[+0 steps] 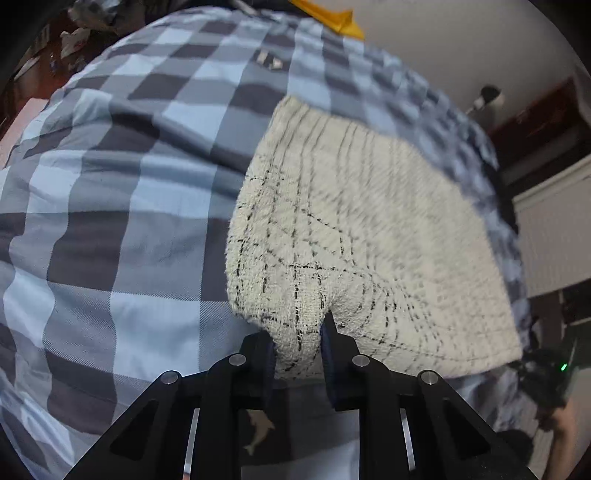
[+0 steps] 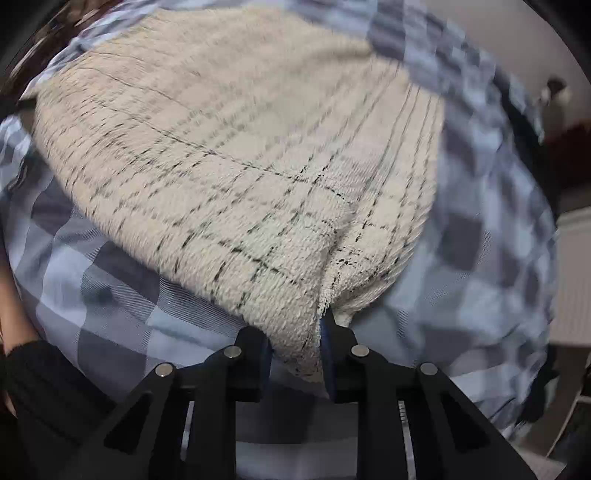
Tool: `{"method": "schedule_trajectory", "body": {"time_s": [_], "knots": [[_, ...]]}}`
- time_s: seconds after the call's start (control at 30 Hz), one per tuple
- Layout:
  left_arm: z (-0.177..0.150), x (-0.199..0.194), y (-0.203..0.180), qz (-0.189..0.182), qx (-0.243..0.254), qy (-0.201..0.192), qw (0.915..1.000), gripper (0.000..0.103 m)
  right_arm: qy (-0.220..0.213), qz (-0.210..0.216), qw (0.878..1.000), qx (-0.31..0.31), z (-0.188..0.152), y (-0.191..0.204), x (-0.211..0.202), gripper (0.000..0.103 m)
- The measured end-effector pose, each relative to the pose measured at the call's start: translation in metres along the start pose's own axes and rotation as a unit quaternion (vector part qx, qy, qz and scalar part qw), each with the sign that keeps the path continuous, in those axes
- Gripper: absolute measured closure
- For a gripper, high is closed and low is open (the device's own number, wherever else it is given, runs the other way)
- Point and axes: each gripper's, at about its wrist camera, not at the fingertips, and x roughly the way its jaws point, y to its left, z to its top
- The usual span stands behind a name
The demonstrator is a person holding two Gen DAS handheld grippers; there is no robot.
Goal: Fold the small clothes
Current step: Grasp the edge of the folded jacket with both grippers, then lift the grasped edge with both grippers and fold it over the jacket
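A cream knitted cloth (image 1: 362,229) with thin black grid lines lies spread on a blue-grey checked bedcover (image 1: 110,184). My left gripper (image 1: 297,343) is shut on the cloth's near left corner, with the fabric bunched between the fingers. In the right wrist view the same cloth (image 2: 229,155) fills the upper middle. My right gripper (image 2: 295,343) is shut on its near right corner, and the fabric creases upward from the pinch. Both views are blurred by motion toward the far side.
The checked bedcover (image 2: 110,288) surrounds the cloth on all sides. A yellow object (image 1: 332,18) lies at the bed's far edge. A wall, a dark wooden door frame (image 1: 535,122) and a white radiator (image 1: 554,229) stand at the right.
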Motion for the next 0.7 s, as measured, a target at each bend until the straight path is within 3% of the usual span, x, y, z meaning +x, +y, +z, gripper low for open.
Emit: {"method": "schedule_trajectory", "body": {"time_s": [0.07, 0.2, 0.23, 0.33, 0.57, 0.7], "knots": [[-0.006, -0.015, -0.001, -0.009, 0.001, -0.008, 0.9999, 0.084, -0.01, -0.036, 0.998, -0.04, -0.003, 0.016, -0.009, 0.086], [-0.022, -0.043, -0.004, -0.018, 0.021, 0.004, 0.9996, 0.084, -0.003, -0.041, 0.996, -0.082, -0.016, 0.023, -0.024, 0.088], [-0.027, -0.053, -0.005, -0.018, 0.029, 0.014, 0.9993, 0.084, -0.004, -0.042, 0.995, -0.089, -0.016, 0.013, -0.048, 0.088], [-0.048, -0.081, -0.009, -0.027, 0.053, 0.037, 0.9976, 0.084, -0.009, -0.031, 0.993, -0.11, -0.029, 0.008, -0.087, 0.088], [-0.102, -0.107, -0.001, -0.045, 0.053, 0.13, 0.9891, 0.084, 0.031, 0.03, 0.989, -0.144, -0.095, 0.016, -0.105, 0.088], [-0.112, -0.099, -0.001, -0.035, 0.036, 0.148, 0.9876, 0.084, 0.031, 0.009, 0.986, -0.164, -0.103, 0.025, -0.106, 0.088]]}}
